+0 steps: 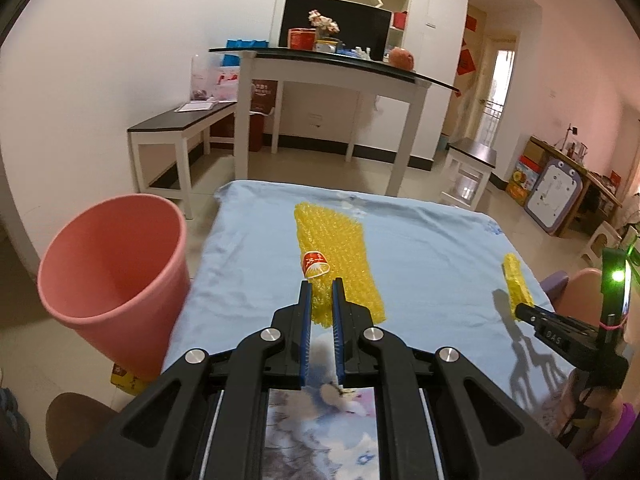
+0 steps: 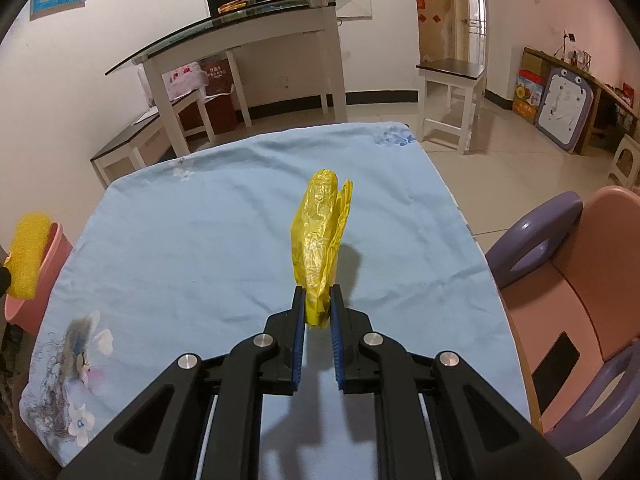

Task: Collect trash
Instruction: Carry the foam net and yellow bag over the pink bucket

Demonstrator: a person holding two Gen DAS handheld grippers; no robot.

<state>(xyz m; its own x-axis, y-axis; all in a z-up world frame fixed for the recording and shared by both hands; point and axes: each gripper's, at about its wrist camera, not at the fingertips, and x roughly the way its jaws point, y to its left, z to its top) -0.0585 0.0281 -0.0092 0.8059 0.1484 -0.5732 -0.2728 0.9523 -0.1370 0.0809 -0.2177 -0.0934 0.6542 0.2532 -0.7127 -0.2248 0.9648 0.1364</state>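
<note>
Your left tool pinches the yellow bubble wrap up near the pink bin. Your right tool pinches the yellow bag above the bench. Neither piece is in the bin yet.

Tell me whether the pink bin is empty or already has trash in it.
Empty as far as it shows: the left wrist view looks into the pink bin and shows only bare inner wall. Its very bottom is hidden.
</note>
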